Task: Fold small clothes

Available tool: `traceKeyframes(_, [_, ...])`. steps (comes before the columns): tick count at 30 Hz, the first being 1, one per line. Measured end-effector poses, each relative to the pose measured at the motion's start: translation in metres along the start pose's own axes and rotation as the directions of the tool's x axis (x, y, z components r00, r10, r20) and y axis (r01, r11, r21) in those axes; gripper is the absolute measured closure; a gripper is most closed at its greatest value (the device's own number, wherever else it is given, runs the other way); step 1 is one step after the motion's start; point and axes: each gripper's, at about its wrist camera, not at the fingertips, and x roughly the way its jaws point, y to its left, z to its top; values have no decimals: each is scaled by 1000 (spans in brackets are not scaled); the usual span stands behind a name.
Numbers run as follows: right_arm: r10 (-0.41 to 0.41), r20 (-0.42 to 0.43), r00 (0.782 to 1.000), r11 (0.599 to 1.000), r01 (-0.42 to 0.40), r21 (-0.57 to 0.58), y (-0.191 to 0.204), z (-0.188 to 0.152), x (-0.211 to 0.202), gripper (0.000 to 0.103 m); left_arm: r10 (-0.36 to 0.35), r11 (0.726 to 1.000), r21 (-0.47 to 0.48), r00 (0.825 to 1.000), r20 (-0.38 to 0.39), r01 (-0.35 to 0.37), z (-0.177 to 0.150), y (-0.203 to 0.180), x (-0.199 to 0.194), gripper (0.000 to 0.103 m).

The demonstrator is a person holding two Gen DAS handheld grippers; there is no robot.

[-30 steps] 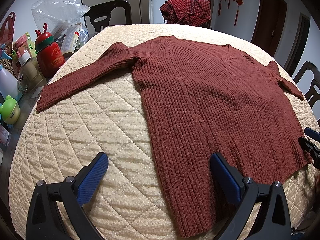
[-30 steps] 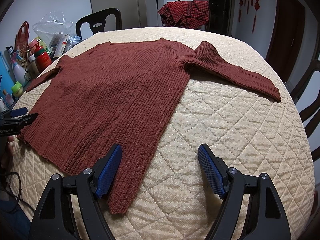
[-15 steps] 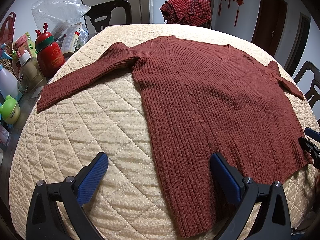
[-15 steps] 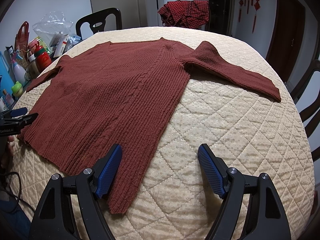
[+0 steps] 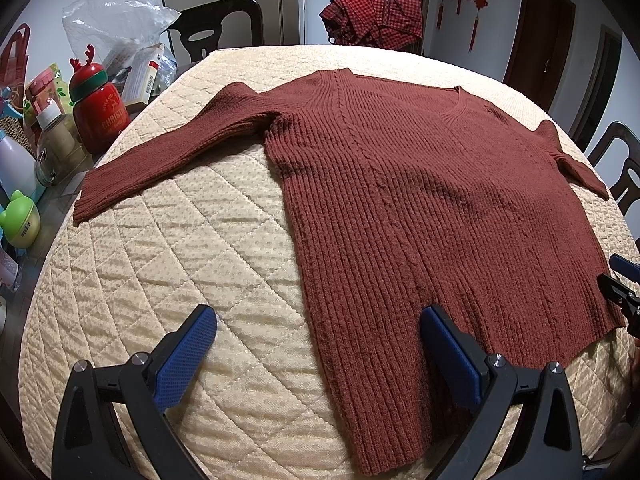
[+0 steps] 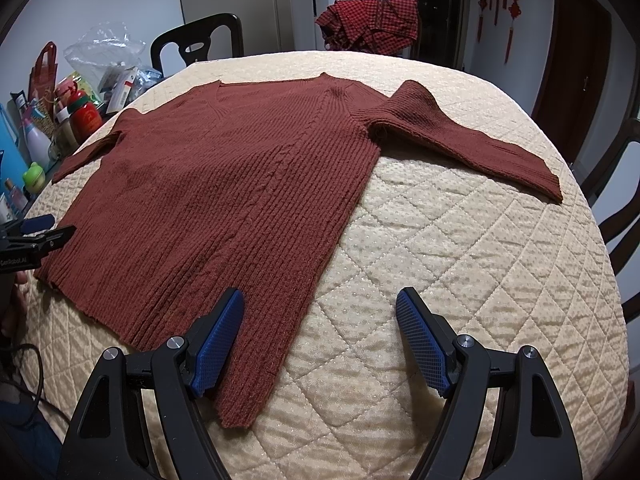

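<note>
A rust-brown ribbed sweater [image 5: 420, 184] lies flat on the beige quilted table cover [image 5: 180, 256], both sleeves spread out; it also shows in the right wrist view [image 6: 224, 188]. My left gripper [image 5: 320, 354] is open above the sweater's near left hem corner, holding nothing. My right gripper [image 6: 320, 336] is open above the near right hem corner, its left finger over the knit, holding nothing. Each gripper's tip shows at the edge of the other view: the right gripper [image 5: 622, 288] and the left gripper [image 6: 36, 236].
Bottles, a red reindeer flask [image 5: 98, 110], a green jar [image 5: 20, 220] and a plastic bag [image 5: 112, 20] crowd the table's left side. A red checked garment [image 5: 376, 20] hangs at the far edge. Dark chairs [image 5: 218, 28] stand around the table.
</note>
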Motion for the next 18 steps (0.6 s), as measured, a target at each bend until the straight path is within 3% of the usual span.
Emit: traceKeyframes(18, [6, -24, 1000, 1000, -6, -3, 2, 5, 1, 25, 4, 1000, 2, 1000, 4, -4, -2, -1, 1, 0])
